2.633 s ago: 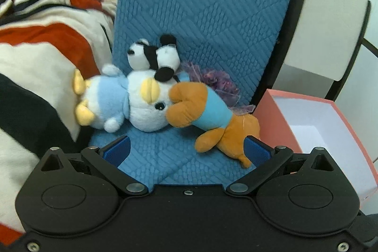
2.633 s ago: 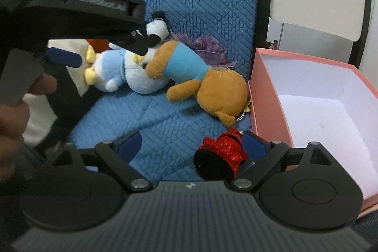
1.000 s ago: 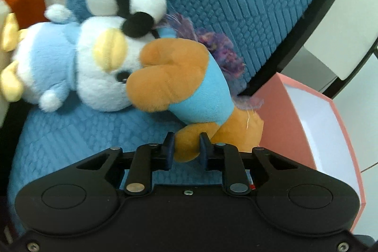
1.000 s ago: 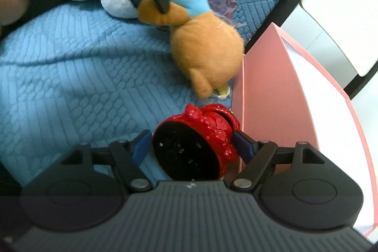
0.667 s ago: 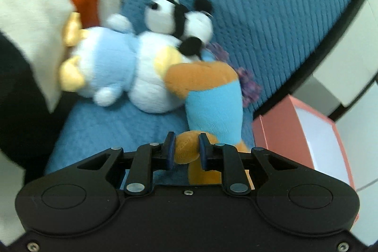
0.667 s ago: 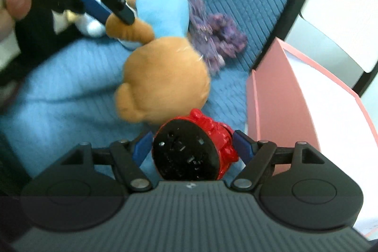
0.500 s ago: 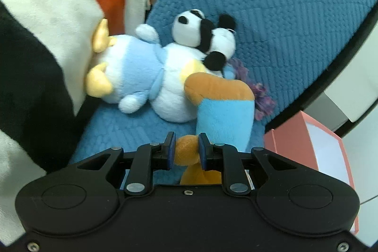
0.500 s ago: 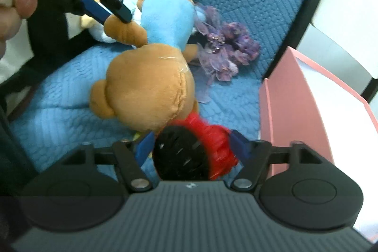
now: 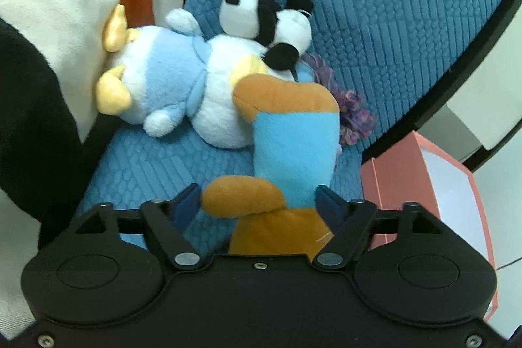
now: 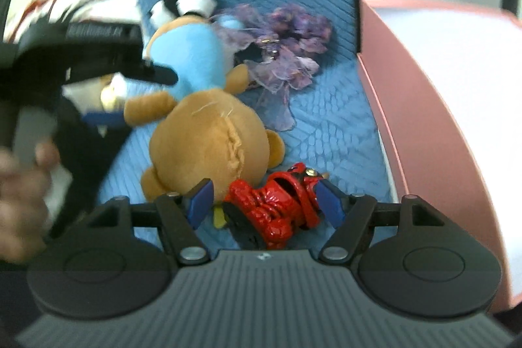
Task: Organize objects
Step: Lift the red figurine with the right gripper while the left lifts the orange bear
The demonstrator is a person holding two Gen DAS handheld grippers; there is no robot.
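Note:
An orange bear plush in a light blue shirt [image 9: 293, 139] lies on the blue quilted seat [image 9: 391, 22]. My left gripper [image 9: 259, 204] is open, its blue pads on either side of the bear's arm. The bear also shows in the right wrist view [image 10: 208, 136], head toward me. My right gripper [image 10: 264, 201] stands open around a red ruffled toy with a black base [image 10: 277, 204], its pads close beside it. The pink box [image 10: 424, 106] with a white inside stands open at the right.
A white and light blue duck plush [image 9: 163, 80] and a small panda plush [image 9: 270, 18] lie behind the bear. A purple fabric flower [image 10: 284, 54] lies near the seat back. A striped blanket [image 9: 65, 5] is piled at the left.
My left gripper has opened and released the bear's arm; the bear has dropped onto the seat. The red toy has tipped onto its side between my right fingers.

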